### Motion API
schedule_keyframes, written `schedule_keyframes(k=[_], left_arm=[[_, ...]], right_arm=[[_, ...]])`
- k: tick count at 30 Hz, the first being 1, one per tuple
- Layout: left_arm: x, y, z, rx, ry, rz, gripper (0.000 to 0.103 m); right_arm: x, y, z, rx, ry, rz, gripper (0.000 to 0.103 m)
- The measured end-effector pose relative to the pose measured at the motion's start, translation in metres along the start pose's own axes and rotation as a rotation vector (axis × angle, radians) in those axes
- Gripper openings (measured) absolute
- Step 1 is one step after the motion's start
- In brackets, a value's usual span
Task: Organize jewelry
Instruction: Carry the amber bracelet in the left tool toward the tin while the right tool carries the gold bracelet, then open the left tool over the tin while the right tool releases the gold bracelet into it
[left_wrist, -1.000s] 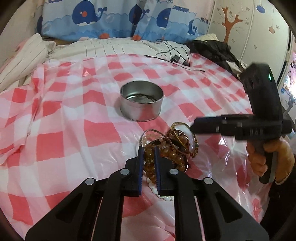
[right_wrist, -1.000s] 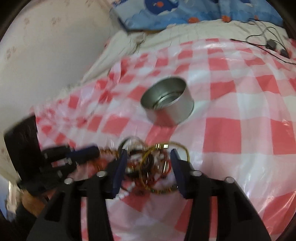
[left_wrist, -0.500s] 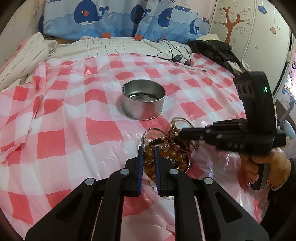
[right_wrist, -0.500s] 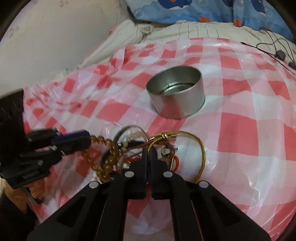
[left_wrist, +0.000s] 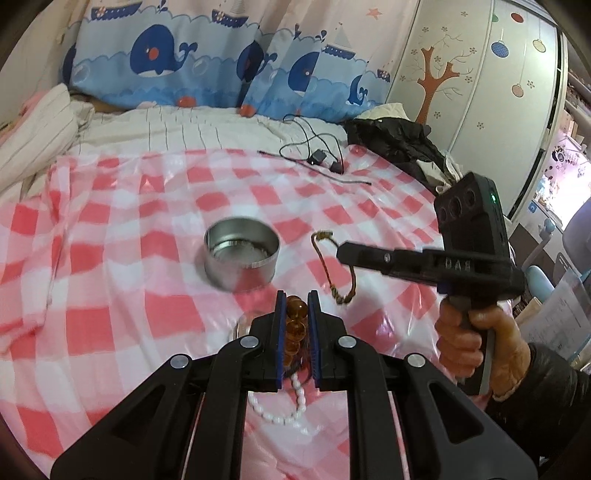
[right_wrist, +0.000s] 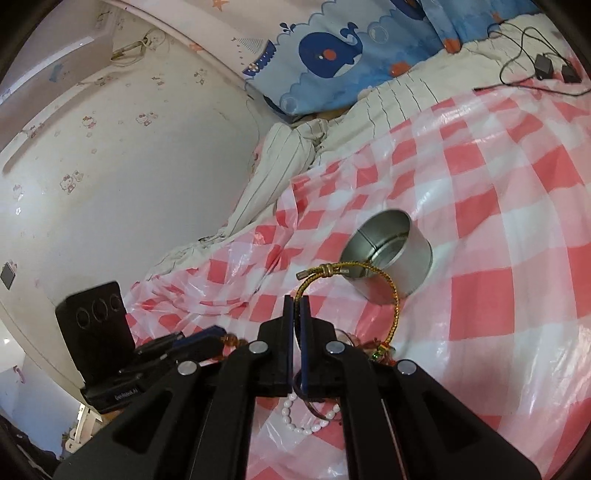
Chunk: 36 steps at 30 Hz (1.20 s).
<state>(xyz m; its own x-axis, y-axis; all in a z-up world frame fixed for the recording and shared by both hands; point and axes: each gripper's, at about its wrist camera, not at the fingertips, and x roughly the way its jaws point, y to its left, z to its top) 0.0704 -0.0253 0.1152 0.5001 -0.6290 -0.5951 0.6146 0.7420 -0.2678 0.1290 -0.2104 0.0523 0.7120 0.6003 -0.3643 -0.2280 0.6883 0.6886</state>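
1. Bedroom backdrop: whale-print curtain (left_wrist: 221, 66) at the back, striped bedding under it, a red/white check plastic sheet (left_wrist: 110, 266) spread over the bed as the work surface.
2. Biggest item on the sheet is the tin (left_wrist: 242, 255), a round metal one, open-topped, upright, w/ something pale on its bottom; can't tell what.
3. Right gripper (right_wrist: 296, 308), held by a hand (left_wrist: 476, 343): jaws have just been closing and are now clenched on the gold bangle (right_wrist: 391, 295). Bangle hangs off the tips, clear of the sheet, near the tin's rim in the right-wrist view.
4. Left gripper (left_wrist: 295, 306): jaws nearly together, pinching the amber beads (left_wrist: 295, 317) between the pads; strand trails down toward the pile.
5. Rest of the jewelry lies just below both grippers: white beads (left_wrist: 275, 413) plus a small tangle of red/green bits, on the sheet, apart from the tin.
6. Step, imo: separating pieces out of the tangle, one per gripper, both lifted.
7. Next prob needs: carry the bangle over the tin's mouth, let go only once fully above the rim; keep the amber strand from dragging the white beads along.
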Motion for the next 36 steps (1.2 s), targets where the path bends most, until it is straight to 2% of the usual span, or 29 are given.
schedule_keyframes(k=[4, 9, 14, 18, 19, 21, 23, 25, 27, 29, 30, 31, 36], left_arm=[[0.007, -0.002, 0.031, 0.022, -0.018, -0.001, 0.01], [0.035, 0.007, 0.066, 0.008, -0.029, -0.01, 0.01], [0.069, 0.021, 0.086, -0.021, -0.039, -0.021, 0.01], [0.098, 0.04, 0.088, -0.083, -0.04, -0.046, 0.01], [0.109, 0.047, 0.087, -0.1, -0.023, -0.026, 0.011], [0.138, 0.064, 0.081, -0.12, 0.066, 0.038, 0.011], [0.149, 0.075, 0.072, -0.123, 0.132, 0.099, 0.011], [0.139, 0.077, 0.065, -0.112, 0.135, 0.131, 0.017], [0.121, 0.079, 0.056, -0.101, 0.126, 0.168, 0.034], [0.101, 0.076, 0.046, -0.083, 0.119, 0.186, 0.039], [0.092, 0.073, 0.041, -0.073, 0.119, 0.188, 0.041], [0.082, 0.071, 0.035, -0.064, 0.117, 0.191, 0.044], [0.037, 0.055, -0.009, -0.108, 0.086, 0.166, 0.055]], right_arm=[[0.001, 0.001, 0.011, -0.013, -0.008, 0.0, 0.004], [0.007, -0.013, 0.036, -0.01, -0.024, -0.016, 0.004], [0.018, -0.029, 0.059, -0.012, -0.032, -0.022, 0.004], [0.033, -0.039, 0.068, -0.014, -0.017, -0.03, 0.004], [0.038, -0.039, 0.069, -0.017, -0.008, -0.033, 0.004], [0.054, -0.04, 0.07, -0.027, 0.017, -0.038, 0.004], [0.068, -0.036, 0.068, -0.048, 0.043, -0.045, 0.004], [0.091, -0.031, 0.063, -0.106, 0.108, -0.128, 0.004], [0.111, -0.031, 0.056, -0.143, 0.18, -0.232, 0.004], [0.119, -0.033, 0.046, -0.141, 0.225, -0.292, 0.009], [0.114, -0.031, 0.043, -0.141, 0.217, -0.3, 0.015], [0.103, -0.027, 0.041, -0.143, 0.192, -0.307, 0.03], [0.028, -0.002, 0.02, -0.141, 0.066, -0.304, 0.035]])
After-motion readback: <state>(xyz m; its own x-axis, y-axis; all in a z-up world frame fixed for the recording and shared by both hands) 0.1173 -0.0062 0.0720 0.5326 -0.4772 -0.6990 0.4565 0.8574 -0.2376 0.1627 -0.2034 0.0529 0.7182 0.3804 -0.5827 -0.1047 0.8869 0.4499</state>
